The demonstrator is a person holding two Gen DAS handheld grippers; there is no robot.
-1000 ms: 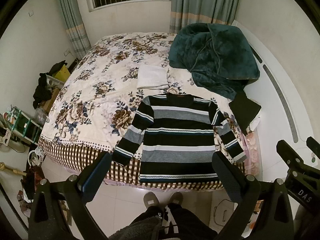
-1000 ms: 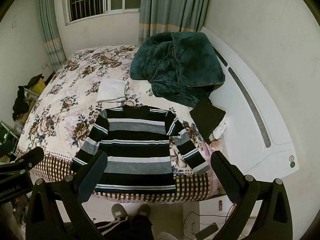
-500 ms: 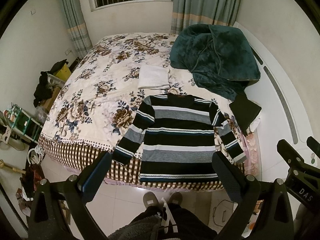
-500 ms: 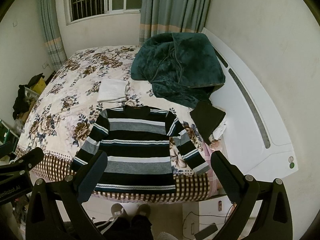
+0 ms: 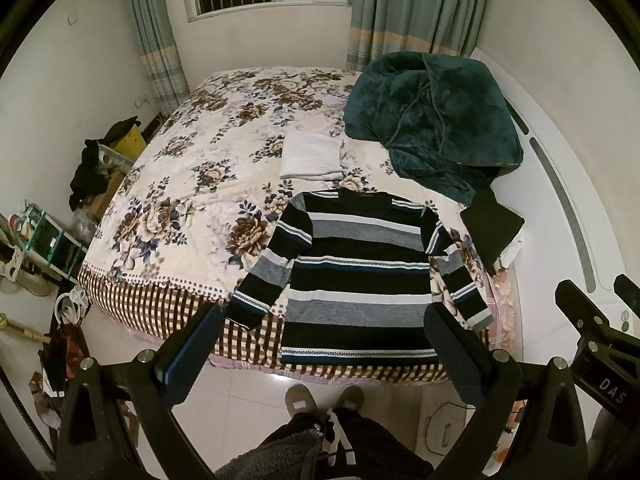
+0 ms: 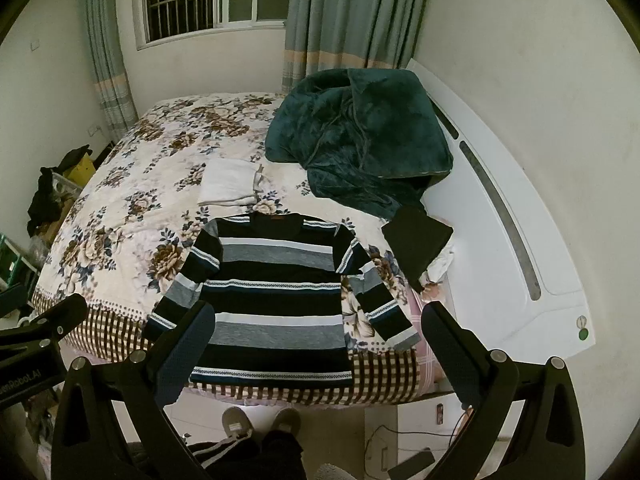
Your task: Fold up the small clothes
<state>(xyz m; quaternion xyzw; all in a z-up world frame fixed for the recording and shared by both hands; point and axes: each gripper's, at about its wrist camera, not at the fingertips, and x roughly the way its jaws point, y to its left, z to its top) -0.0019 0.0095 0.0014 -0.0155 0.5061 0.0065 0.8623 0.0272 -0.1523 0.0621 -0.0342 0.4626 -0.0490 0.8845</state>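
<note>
Both claws hang above the floor before the bed (image 5: 168, 168), wide apart and empty: the left claw (image 5: 320, 344), the right claw (image 6: 316, 344). No fold is begun, I think. The sweater (image 5: 360, 276) lies flat at the bed's near edge, sleeves spread. The next move probably calls for coming down and taking a sleeve or the hem. Farther lie a white cloth (image 5: 312, 156) and a blanket (image 5: 432, 116).
</note>
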